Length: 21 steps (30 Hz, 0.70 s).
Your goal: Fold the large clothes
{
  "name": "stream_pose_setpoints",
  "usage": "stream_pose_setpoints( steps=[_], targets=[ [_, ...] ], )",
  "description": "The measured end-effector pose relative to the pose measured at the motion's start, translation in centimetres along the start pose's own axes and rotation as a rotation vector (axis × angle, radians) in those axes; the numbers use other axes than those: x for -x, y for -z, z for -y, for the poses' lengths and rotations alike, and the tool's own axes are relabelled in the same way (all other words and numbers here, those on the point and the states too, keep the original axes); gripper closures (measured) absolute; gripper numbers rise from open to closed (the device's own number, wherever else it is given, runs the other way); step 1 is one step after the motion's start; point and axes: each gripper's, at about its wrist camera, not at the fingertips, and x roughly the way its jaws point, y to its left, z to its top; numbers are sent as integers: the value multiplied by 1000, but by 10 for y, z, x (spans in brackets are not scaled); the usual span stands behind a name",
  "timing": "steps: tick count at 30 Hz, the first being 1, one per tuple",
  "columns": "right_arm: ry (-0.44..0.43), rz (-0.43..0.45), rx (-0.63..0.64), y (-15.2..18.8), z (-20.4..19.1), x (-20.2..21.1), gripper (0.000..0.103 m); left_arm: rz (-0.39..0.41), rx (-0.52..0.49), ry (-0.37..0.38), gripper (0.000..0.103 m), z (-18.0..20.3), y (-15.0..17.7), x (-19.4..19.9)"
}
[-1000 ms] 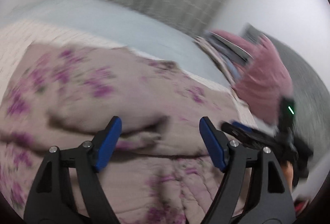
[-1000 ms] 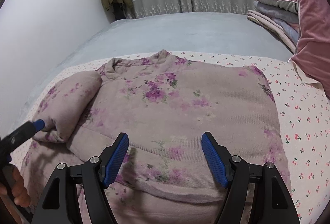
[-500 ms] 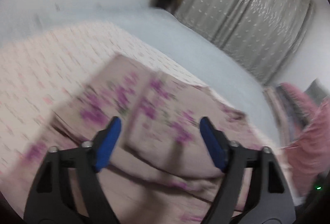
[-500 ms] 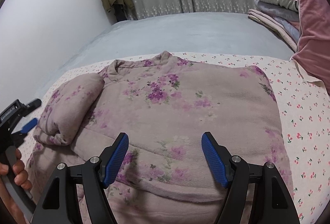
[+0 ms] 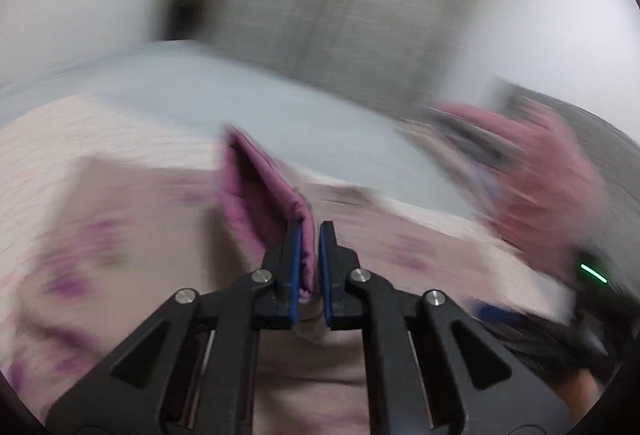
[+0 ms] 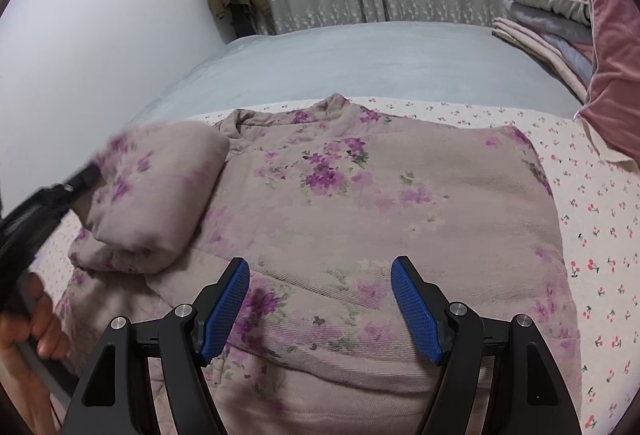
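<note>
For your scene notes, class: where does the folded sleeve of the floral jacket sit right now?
In the right wrist view the sleeve lies folded over the jacket's left side, beside the collar, with the left tool at its outer end.

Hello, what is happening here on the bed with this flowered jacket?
A person is folding a padded floral jacket laid out on a bed, with a two-finger gripper in each hand. The left gripper has just closed and now pinches the jacket's sleeve at its end, where the purple lining shows; that sleeve is already folded in over the jacket's body. The right gripper is open above the lower part of the jacket and holds nothing.
</note>
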Motion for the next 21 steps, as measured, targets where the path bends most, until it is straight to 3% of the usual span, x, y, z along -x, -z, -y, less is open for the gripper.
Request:
stream_pose_setpoints(
  steps=[1, 3, 4, 5, 7, 9, 12, 14, 16, 17, 19, 21],
  targets=[
    [-1, 0, 0, 0, 0, 0, 29, -53, -46, 169, 93, 14, 2, -3],
    [-5, 5, 2, 0, 0, 1, 29, -112, -111, 326, 88, 33, 8, -3],
    [-11, 7, -2, 0, 2, 1, 29, -117, -149, 336, 78, 41, 9, -1],
    [-19, 9, -10, -1, 3, 2, 29, -104, -173, 312, 58, 44, 10, 3],
    [-26, 21, -40, -2, 10, 4, 29, -39, -177, 216, 31, 39, 10, 12],
    [-3, 68, -86, -3, 18, 9, 29, 32, -135, 94, 30, 20, 8, 23],
    [-6, 118, -141, -5, 28, 17, 29, 60, 3, 48, 29, -20, 7, 20],
    [-37, 140, -154, -6, 29, 20, 29, 37, 150, 85, 29, -47, 5, 1],
    [-49, 140, -141, -6, 25, 19, 29, -52, 266, 100, 30, -59, 5, -33],
    [-44, 137, -130, -6, 22, 18, 29, -96, 292, 126, 35, -58, 6, -50],
    [-32, 135, -112, -6, 17, 16, 29, -137, 277, 211, 41, -40, 7, -65],
    [-22, 134, -110, -6, 17, 15, 29, -153, 194, 392, 39, -4, 14, -69]
  ],
)
